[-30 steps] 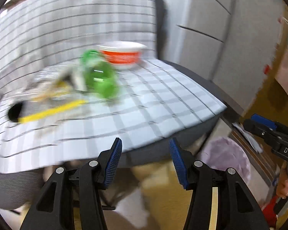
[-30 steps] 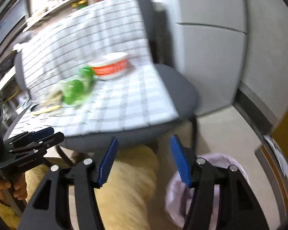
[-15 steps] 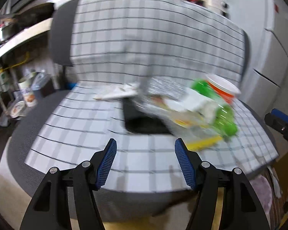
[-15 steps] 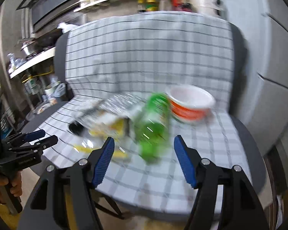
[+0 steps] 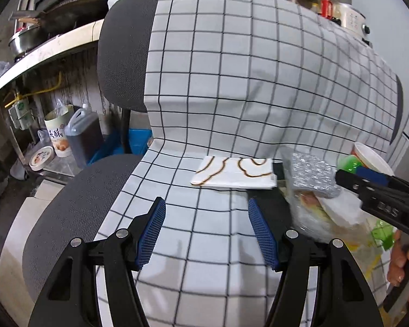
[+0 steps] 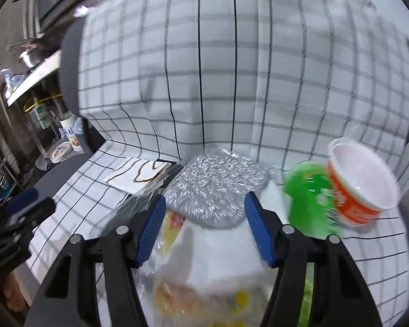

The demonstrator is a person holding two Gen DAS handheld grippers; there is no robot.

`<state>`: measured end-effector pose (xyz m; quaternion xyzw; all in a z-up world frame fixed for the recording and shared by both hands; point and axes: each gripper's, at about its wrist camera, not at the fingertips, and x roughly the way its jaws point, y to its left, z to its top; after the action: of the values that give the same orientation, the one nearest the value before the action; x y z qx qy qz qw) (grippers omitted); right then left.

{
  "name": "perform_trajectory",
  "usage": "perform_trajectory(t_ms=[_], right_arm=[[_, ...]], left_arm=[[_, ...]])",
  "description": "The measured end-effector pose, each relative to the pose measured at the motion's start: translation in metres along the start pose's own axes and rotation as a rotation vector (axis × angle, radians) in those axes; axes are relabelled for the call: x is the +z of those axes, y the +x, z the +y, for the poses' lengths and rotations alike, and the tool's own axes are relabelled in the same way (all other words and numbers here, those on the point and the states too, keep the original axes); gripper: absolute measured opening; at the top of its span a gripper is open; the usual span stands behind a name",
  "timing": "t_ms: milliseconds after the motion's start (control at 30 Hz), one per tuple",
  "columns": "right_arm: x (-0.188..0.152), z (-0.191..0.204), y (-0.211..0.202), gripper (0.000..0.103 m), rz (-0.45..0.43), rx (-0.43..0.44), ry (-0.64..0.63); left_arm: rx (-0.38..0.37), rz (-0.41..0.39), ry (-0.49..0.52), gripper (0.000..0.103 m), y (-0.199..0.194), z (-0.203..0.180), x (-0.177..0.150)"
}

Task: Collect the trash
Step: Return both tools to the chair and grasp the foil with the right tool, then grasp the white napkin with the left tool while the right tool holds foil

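While its jaws are closing with nothing pressed between them, the right gripper hangs over a clear wrapper, apparently a snack bag. Just beyond lie a silver foil pack, a green bottle and an orange cup. Beside it, the left gripper gapes empty over the checked cloth near a napkin.

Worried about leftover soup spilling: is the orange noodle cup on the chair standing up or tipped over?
Tipped over. The cup lies tilted, its white inside facing the camera beside the green bottle; no soup shows.
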<state>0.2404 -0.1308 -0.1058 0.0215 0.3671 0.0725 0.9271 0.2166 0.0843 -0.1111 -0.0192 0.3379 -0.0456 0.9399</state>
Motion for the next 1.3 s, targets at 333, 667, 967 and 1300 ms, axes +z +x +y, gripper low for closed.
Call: perform_trajectory(t_ms=[333, 667, 967, 1300], right_arm=[[-0.003, -0.002, 0.052, 0.012, 0.168, -0.004, 0.021], [0.021, -0.016, -0.044, 0.007, -0.137, 0.055, 0.028], [0.006, -0.015, -0.075, 0.007, -0.194, 0.043, -0.069], [0.000, -0.022, -0.063, 0.007, -0.178, 0.051, -0.063]], left_arm=[[-0.010, 0.043, 0.000, 0.064, 0.022, 0.011, -0.008], [-0.027, 0.040, 0.038, 0.064, 0.029, 0.006, 0.008], [-0.164, 0.112, 0.042, 0.064, 0.080, -0.020, 0.033], [-0.284, 0.221, 0.105, 0.064, 0.125, -0.046, 0.039]])
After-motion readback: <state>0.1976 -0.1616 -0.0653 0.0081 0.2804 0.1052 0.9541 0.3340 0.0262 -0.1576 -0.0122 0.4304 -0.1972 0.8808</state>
